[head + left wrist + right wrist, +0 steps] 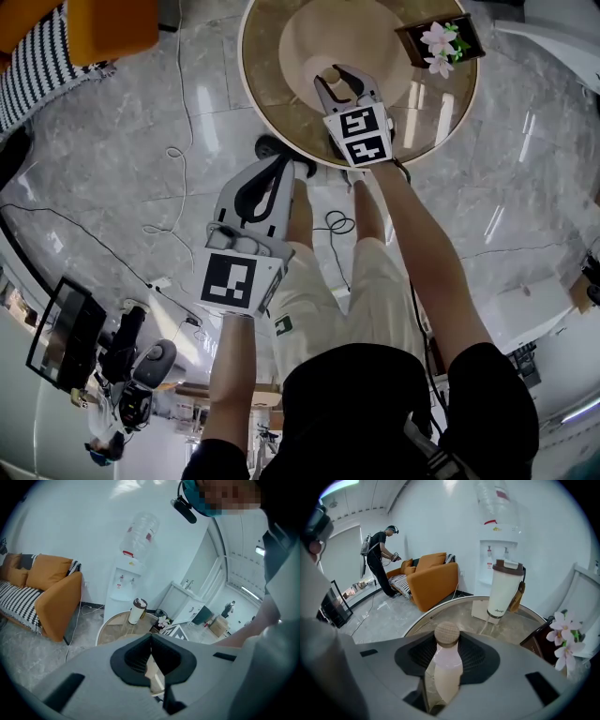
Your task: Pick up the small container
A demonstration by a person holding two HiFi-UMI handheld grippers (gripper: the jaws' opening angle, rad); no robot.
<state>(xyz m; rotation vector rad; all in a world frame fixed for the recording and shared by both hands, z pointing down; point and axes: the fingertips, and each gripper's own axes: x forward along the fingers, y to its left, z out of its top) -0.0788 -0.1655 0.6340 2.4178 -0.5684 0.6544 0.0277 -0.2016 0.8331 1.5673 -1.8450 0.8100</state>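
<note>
The small container [446, 667] is a pale pink bottle with a round cork-coloured cap [447, 633]. It stands upright between the jaws of my right gripper [447, 645], whose ribbed pads press on both its sides. In the head view the right gripper [336, 80] reaches over the near part of the round table [272, 108], with the cap [330, 75] showing between its fingers. My left gripper [279, 167] hangs lower, off the table's near edge above the floor. In its own view the left gripper [151, 639] has its jaws meeting at the tips, with nothing between them.
A tall cream tumbler [504, 590] with a brown lid stands further back on the table [440, 612]. A dark box with pink flowers [441, 39] sits at the table's right. Beyond are a water dispenser [499, 557], an orange sofa [431, 581], a standing person [379, 559] and floor cables [178, 150].
</note>
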